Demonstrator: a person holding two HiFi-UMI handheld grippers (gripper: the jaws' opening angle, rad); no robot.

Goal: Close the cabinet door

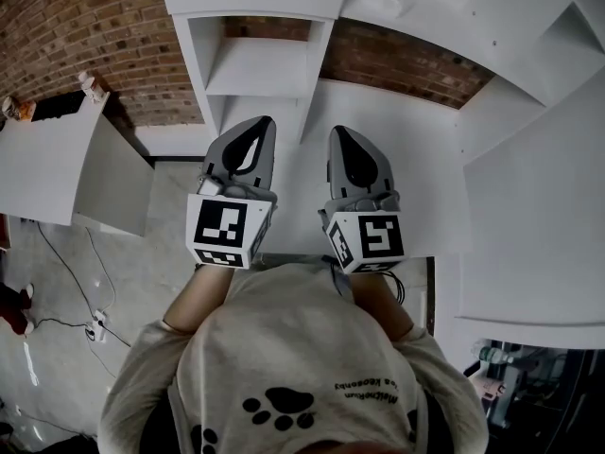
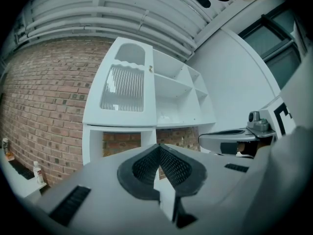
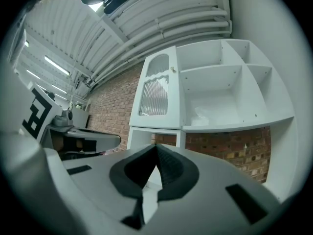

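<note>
**While facing the cabinet: both jaw pairs together, nothing held**

Holding left gripper [image 1: 263, 123] and right gripper [image 1: 340, 132] side by side, near the chest, both pointing at the white cabinet [image 1: 260, 64] against the far brick wall [image 1: 85, 36]. Keeping each pair of jaws pressed together, gripping nothing. Cabinet door [image 2: 124, 84], ribbed glass pane, covering the upper left compartment, well apart from both grippers. Open shelves [image 3: 220, 92] showing to its right.

We hold the left gripper [image 1: 244, 159] and the right gripper [image 1: 357, 164] side by side before the cabinet [image 1: 255, 64], which stands against the brick wall [image 1: 104, 36]. Its door [image 3: 155, 92] sits left of the open shelves [image 3: 220, 92]. A table [image 1: 47, 159] lies to our left.
</note>
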